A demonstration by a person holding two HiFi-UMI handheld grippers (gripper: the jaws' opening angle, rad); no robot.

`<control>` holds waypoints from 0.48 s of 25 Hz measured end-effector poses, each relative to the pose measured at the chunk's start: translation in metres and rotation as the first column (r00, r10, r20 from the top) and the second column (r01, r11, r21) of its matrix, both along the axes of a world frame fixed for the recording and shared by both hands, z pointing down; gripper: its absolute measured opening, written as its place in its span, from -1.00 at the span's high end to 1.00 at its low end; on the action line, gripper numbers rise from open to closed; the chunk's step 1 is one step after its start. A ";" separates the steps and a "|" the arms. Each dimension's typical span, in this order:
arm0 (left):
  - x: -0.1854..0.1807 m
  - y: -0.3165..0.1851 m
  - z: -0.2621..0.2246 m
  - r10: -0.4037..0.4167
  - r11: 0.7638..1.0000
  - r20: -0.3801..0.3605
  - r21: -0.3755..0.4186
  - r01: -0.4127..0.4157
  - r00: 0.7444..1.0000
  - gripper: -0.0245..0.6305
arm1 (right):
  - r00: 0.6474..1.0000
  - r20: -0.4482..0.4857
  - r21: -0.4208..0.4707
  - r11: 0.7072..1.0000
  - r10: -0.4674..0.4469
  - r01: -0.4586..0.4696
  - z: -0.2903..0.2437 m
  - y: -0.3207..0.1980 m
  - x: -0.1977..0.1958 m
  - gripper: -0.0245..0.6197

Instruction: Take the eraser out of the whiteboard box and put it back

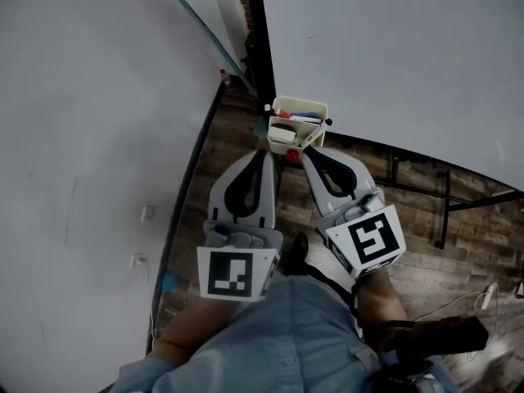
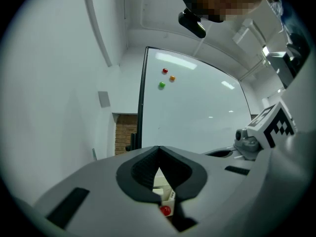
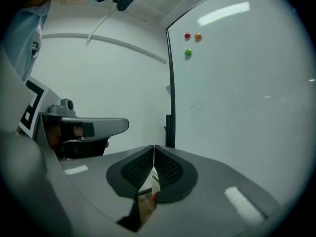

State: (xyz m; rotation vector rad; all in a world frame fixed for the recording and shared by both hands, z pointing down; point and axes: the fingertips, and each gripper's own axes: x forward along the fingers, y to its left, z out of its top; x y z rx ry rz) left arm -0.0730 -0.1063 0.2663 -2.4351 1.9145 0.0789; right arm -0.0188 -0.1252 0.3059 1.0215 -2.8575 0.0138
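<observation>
The whiteboard box (image 1: 300, 105) hangs at the foot of the whiteboard (image 1: 393, 56), just above the middle of the head view. Inside it lie a blue-and-white piece (image 1: 304, 117) and a darker block (image 1: 282, 128). Which of them is the eraser I cannot tell, but nothing has been lifted clear of the box. A small red knob (image 1: 291, 155) sits just under the box.

Both tools point up at the box from below. The left tool (image 1: 268, 151) has its tips just left of the red knob, and the right tool (image 1: 304, 152) has its tips just right of it, close under the box. In the left gripper view the left tool (image 2: 159, 148) has its jaws together at the tip with nothing between them. A corner of the box and the red knob show below through the gap in the pads. In the right gripper view the right tool (image 3: 154, 147) is likewise closed and empty.

High on the board are three small magnets, red (image 2: 165, 71), orange (image 2: 172, 78) and green (image 2: 161, 85). A wooden floor (image 1: 458, 244) lies lower right.
</observation>
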 end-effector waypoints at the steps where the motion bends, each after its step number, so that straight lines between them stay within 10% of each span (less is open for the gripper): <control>1: 0.001 -0.004 -0.002 -0.011 1.000 -0.001 0.007 0.011 1.000 0.91 | 1.000 -0.005 0.004 1.000 -0.022 0.022 0.000 -0.004 -0.002 0.90; 12: -0.014 -0.033 -0.002 -0.080 0.997 -0.014 0.011 0.081 0.997 0.91 | 0.987 -0.071 0.006 0.989 -0.147 0.147 0.005 -0.037 -0.024 0.70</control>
